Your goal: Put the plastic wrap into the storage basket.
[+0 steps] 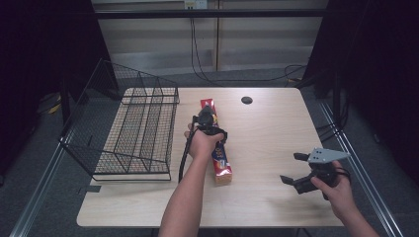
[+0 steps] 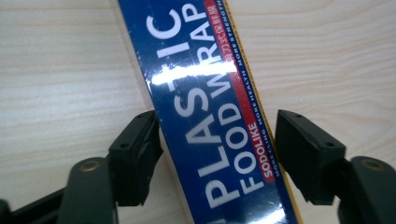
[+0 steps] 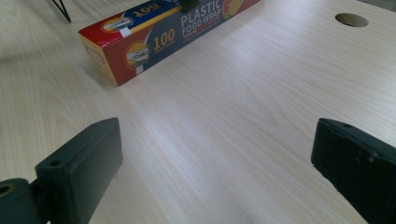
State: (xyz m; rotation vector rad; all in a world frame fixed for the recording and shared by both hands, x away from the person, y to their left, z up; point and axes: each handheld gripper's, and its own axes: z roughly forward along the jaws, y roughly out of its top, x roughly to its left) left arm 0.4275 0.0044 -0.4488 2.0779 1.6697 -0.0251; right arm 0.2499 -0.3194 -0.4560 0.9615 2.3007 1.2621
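While the left gripper [image 1: 210, 123] hangs straight down over the middle of the plastic food wrap box [image 1: 217, 148], its jaws straddle the box across its narrow width. In the left gripper view the box [image 2: 205, 107] runs up between the two black pads: the left pad sits right at the box's edge, while a thin strip of desk shows between the right pad and the yellow side. So the jaws are part-way closed around the box but not clamped on it as far as I can see.

The box lies flat on the desk [image 1: 267, 133], lengthwise away from the person, just beside the wire basket [image 1: 133, 128] that stands tipped on its side at the left with its open mouth toward the box. The right gripper [image 1: 296, 170] rests well apart at the right edge of the desk, jaws spread wide with nothing between them; from its own view it looks across bare wood toward the box's near end [image 3: 121, 51].

I would judge this to be the grasping step: the box is bracketed, not lifted. The next move calls for closing the last gap so both pads press the long sides squarely, then lifting level. Gripped near the middle, the long box should balance, though its glossy wrapper could slip if the squeeze is light.
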